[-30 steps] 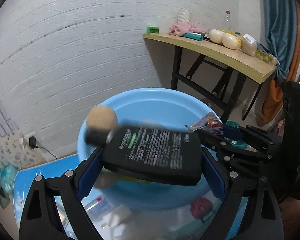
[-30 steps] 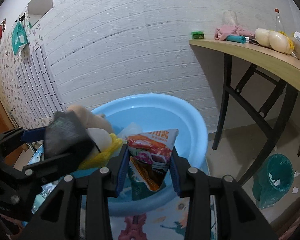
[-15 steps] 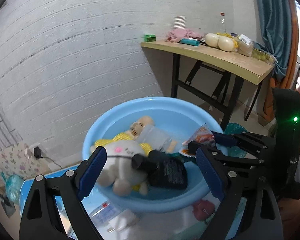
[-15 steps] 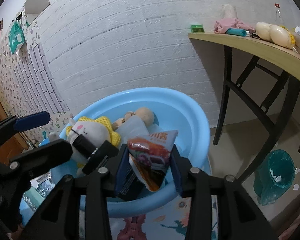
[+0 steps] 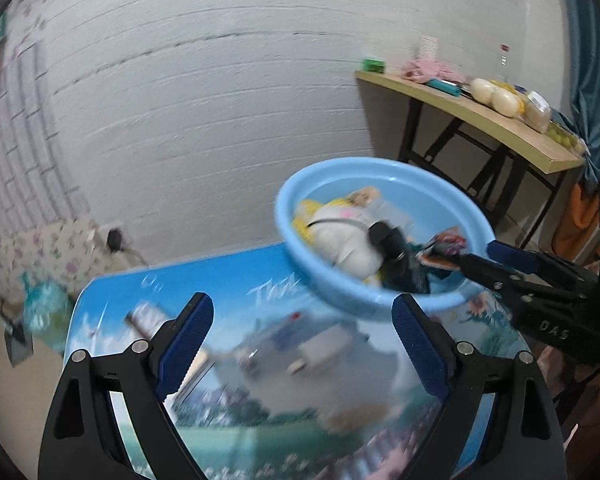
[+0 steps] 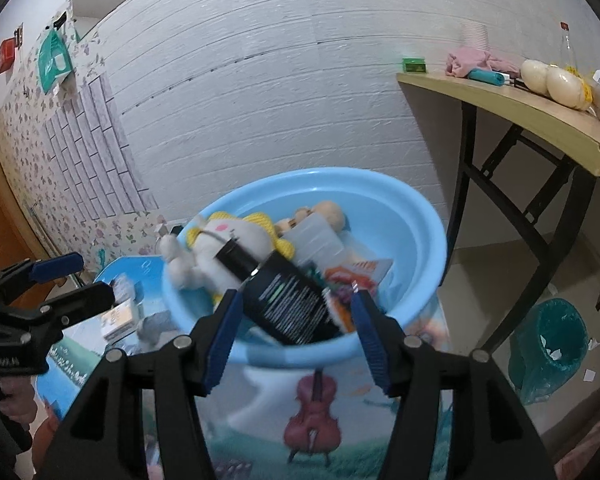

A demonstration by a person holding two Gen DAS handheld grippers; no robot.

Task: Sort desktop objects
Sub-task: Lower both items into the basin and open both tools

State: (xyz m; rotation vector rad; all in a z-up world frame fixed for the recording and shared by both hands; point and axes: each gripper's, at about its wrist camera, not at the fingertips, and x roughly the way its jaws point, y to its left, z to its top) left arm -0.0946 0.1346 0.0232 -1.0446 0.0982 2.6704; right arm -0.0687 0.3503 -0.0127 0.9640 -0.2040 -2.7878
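Sorting continues at the picture-printed table (image 5: pixel 112 300), where our blue basin (image 6: pixel 416 216) already holds a plush toy (image 6: pixel 224 240), a doll (image 6: pixel 328 212), a black flat bottle (image 6: pixel 288 300) and a snack packet (image 6: pixel 348 276). Both claws are spread wide and empty: our left claw (image 5: pixel 302 344) over the table's near side, our right claw (image 6: pixel 296 332) at the basin's near rim. Half a second ago the right claw gripped the packet; now it lies released in the basin, while the left claw has swung left toward small boxes (image 6: pixel 120 312) remaining on the table, blurred in its own view.
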